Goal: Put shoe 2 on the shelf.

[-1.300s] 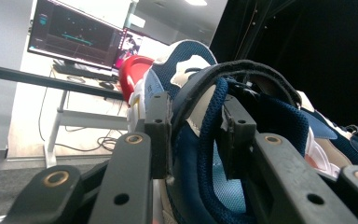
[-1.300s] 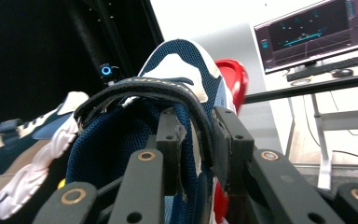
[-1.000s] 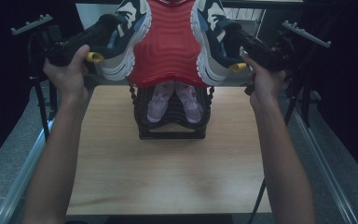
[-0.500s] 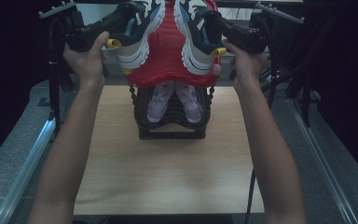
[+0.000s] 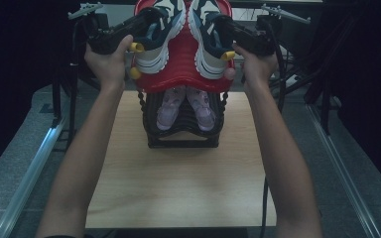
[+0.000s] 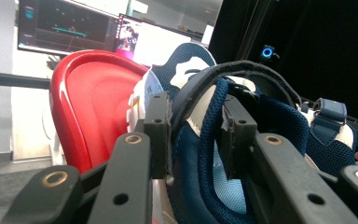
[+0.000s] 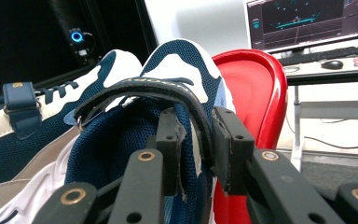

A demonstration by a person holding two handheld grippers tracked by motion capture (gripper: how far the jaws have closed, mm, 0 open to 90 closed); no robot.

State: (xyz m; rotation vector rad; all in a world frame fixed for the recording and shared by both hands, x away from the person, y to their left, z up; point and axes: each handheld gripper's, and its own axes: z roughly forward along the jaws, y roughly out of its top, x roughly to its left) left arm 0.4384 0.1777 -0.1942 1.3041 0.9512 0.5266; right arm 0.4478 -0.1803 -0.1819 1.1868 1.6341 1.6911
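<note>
**Sneakers drawn together above the rack**

Both hands have swung inward since a second ago. Left gripper (image 5: 146, 22) clamps the left sneaker (image 5: 158, 34); right gripper (image 5: 218, 27) clamps the right sneaker (image 5: 206, 42). Navy-and-white, they lie on the red tray (image 5: 181, 74), above pink shoes (image 5: 186, 106) on the counter (image 5: 178, 178).

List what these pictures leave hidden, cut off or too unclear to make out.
- High view: the red tray and the sneakers' toes run off the top edge.
- High view: the pink shoes on the black rack are half hidden under the tray.
- Left gripper view: the monitor readout is too small.
</note>
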